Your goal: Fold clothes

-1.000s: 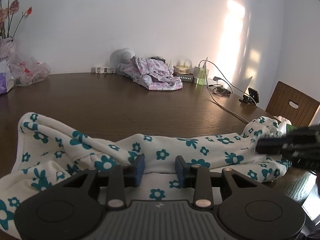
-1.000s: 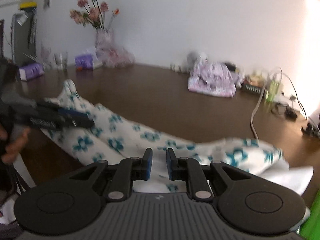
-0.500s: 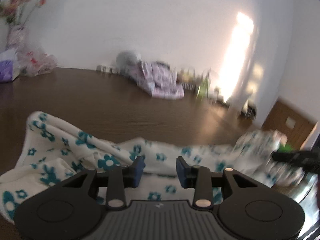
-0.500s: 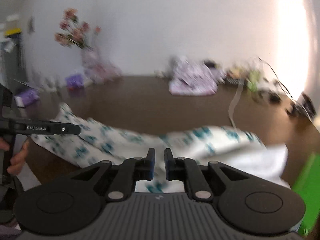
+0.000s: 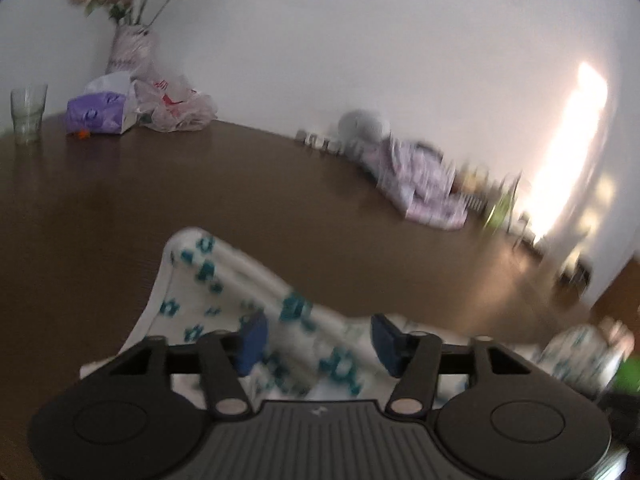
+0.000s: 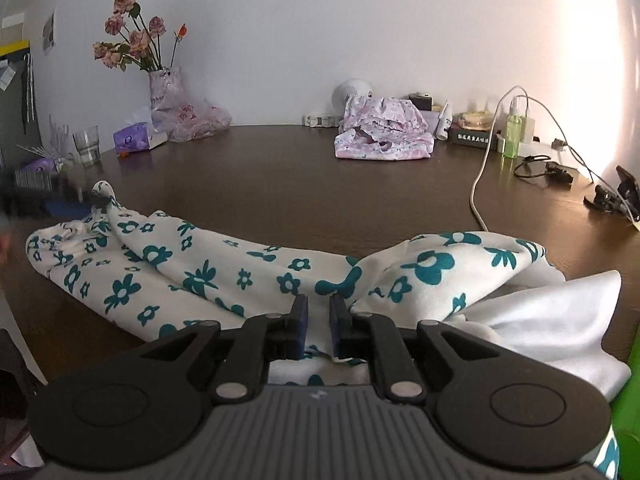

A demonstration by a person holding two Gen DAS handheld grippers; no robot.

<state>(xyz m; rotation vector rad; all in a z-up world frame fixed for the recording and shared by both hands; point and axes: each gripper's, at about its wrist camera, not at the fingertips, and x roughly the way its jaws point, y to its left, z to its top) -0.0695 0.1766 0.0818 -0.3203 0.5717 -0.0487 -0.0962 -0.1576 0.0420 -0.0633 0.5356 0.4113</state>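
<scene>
So far the folding has only just begun. The white cloth with teal flowers [image 6: 208,268] lies in a long, bunched strip across the near side of the brown bench [image 6: 280,176], with wrinkles and a loose white flap at the right end. It is not flat and not in a neat stack yet. The right gripper [image 6: 318,326] has its jaws nearly together, pinched on a bit of the cloth at the near edge. The left gripper [image 5: 316,340] is opening its jaws, and the cloth [image 5: 224,292] lies between them, but the pads do not seem to press on it. A pink bundle of clothes [image 6: 382,130] sits far back by the wall, well apart. The flowered cloth probably needs smoothing out, folding over and tidying.
</scene>
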